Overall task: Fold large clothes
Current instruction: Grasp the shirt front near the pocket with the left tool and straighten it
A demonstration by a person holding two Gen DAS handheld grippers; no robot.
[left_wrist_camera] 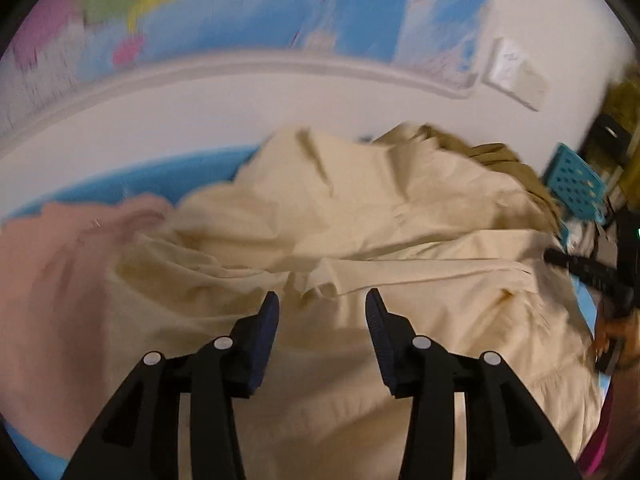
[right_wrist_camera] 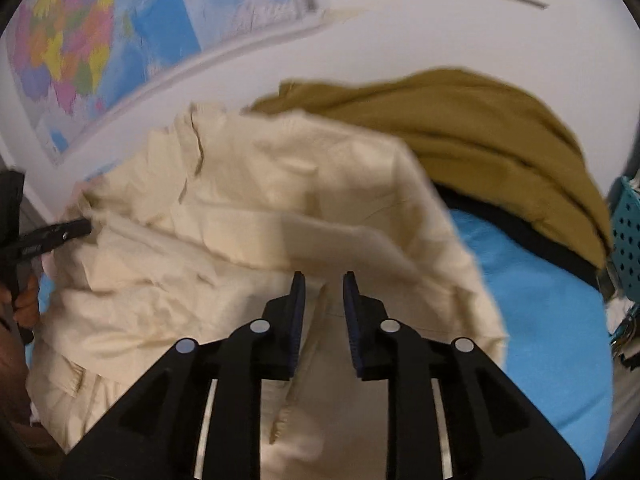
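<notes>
Cream garment [left_wrist_camera: 360, 232] crumpled on blue surface [right_wrist_camera: 540, 300], olive garment [right_wrist_camera: 460, 128] heaped behind it, pink cloth [left_wrist_camera: 52, 280] at its left; left gripper [left_wrist_camera: 322, 300] and right gripper [right_wrist_camera: 324, 280] above it, fingers apart, gripping nothing.

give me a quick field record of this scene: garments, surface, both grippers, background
main garment: cream garment, crumpled, spread over most of the surface
other garments: mustard garment behind the cream one; pink garment at its left
surface: blue sheet
left gripper: open, over the cream garment, holding nothing
right gripper: open, narrower gap, over the cream garment, holding nothing
background: white wall with map; teal basket at right
fold state: not yet folded
</notes>
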